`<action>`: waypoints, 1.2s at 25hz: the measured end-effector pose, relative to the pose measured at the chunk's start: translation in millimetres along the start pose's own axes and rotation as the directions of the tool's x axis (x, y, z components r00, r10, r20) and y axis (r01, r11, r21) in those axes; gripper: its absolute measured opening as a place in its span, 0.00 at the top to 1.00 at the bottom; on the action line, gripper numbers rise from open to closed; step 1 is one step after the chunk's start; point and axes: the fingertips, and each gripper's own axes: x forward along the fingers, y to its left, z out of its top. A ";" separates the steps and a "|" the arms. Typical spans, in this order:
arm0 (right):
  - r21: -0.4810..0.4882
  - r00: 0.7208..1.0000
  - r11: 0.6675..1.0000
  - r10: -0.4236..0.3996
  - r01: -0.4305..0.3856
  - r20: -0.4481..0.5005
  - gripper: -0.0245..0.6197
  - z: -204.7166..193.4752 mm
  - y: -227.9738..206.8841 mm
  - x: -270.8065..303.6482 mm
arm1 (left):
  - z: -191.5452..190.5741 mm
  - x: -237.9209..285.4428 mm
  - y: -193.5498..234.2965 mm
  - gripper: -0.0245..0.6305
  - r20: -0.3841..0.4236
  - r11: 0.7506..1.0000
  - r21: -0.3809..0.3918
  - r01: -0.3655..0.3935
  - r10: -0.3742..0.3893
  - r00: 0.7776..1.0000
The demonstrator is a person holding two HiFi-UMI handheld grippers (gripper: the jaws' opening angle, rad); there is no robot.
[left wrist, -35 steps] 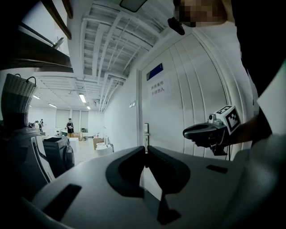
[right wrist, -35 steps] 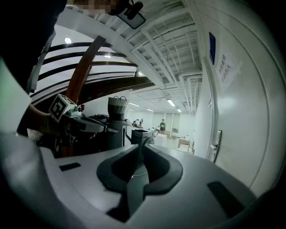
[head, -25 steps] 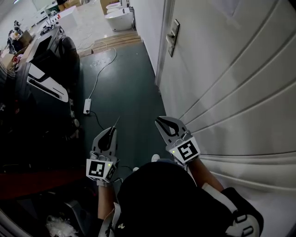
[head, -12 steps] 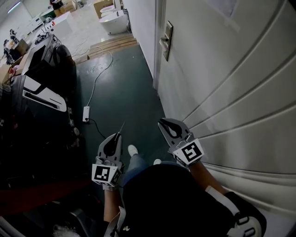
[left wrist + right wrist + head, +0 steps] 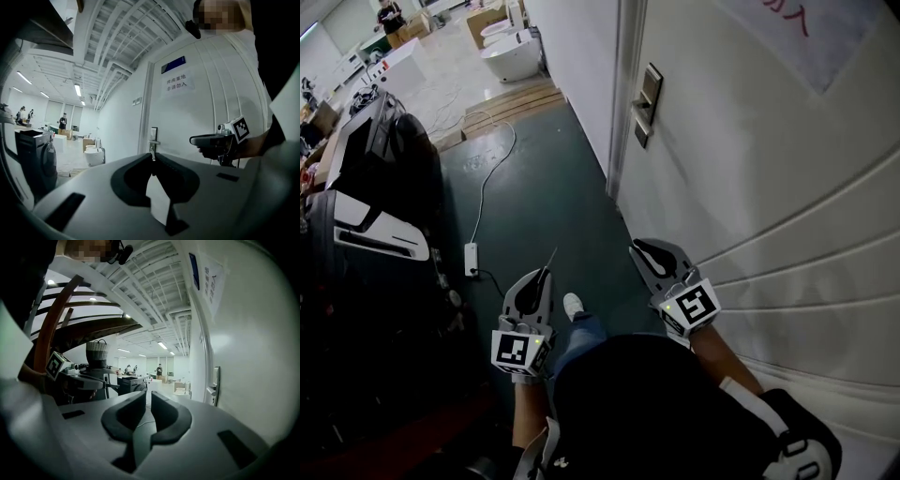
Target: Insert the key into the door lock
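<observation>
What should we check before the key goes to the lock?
1. Key gripped: ok, left tongs shut on it.
2. Key aimed at lock: ok, roughly lined up in the left gripper view.
3. Near enough to the lock: not ok, well apart from it.
4. Keyhole found: cannot tell, too small.
5. Right tongs free: ok, a little apart, empty.

the white paper notice [image 5: 179, 82] stuck on the door [image 5: 201, 122] carries two lines of chinese characters, which look like "机房重地" above "非请勿入". in the head view only its red tail "勿入" shows. the blue plate [image 5: 173, 64] above it is too small to read. the marker cubes [image 5: 517, 351] show only black-and-white square patterns, no letters.
</observation>
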 end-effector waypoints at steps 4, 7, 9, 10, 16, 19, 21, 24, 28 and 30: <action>-0.001 0.998 0.999 -0.039 0.039 -0.041 0.89 11.3 -2.9 52.3 | 7.2 23.3 54.5 0.92 -0.004 0.999 0.004 0.033 -0.033 0.999; -0.001 0.996 0.999 -0.053 0.053 -0.074 0.89 14.4 -2.4 88.6 | 8.9 37.4 93.7 0.92 -0.009 0.999 -0.016 0.050 -0.050 0.999; -0.012 0.998 0.999 -0.050 0.050 -0.049 0.89 13.6 0.8 112.4 | 10.0 42.9 118.4 0.92 -0.010 0.998 -0.028 0.057 -0.057 0.998; -0.015 0.997 0.998 -0.053 0.053 -0.048 0.89 13.9 2.6 123.9 | 9.0 44.9 130.6 0.92 -0.008 0.998 -0.033 0.060 -0.061 0.998; -0.023 0.994 0.996 -0.084 0.083 -0.072 0.89 21.4 10.1 174.7 | -6.2 54.7 183.1 0.92 -0.032 0.995 -0.040 0.089 -0.090 0.995; -0.019 0.993 0.995 -0.095 0.094 -0.071 0.89 16.9 7.0 186.1 | -9.4 65.7 193.0 0.92 -0.031 0.991 -0.076 0.113 -0.115 0.993; 0.003 0.989 0.992 -0.124 0.125 -0.080 0.89 16.5 -0.2 191.5 | -12.9 75.1 196.8 0.92 -0.031 0.986 -0.101 0.135 -0.139 0.990; 0.017 0.984 0.988 -0.154 0.157 -0.088 0.89 12.9 -11.3 198.4 | -16.0 92.3 198.8 0.92 -0.045 0.977 -0.119 0.178 -0.185 0.982; 0.015 0.976 0.980 -0.194 0.196 -0.101 0.89 8.6 -30.8 205.2 | -14.6 123.1 200.2 0.92 -0.050 0.961 -0.173 0.215 -0.226 0.973; 0.019 0.973 0.977 -0.208 0.211 -0.098 0.89 5.0 -42.2 207.0 | -17.9 140.5 199.4 0.92 -0.054 0.948 -0.208 0.240 -0.256 0.965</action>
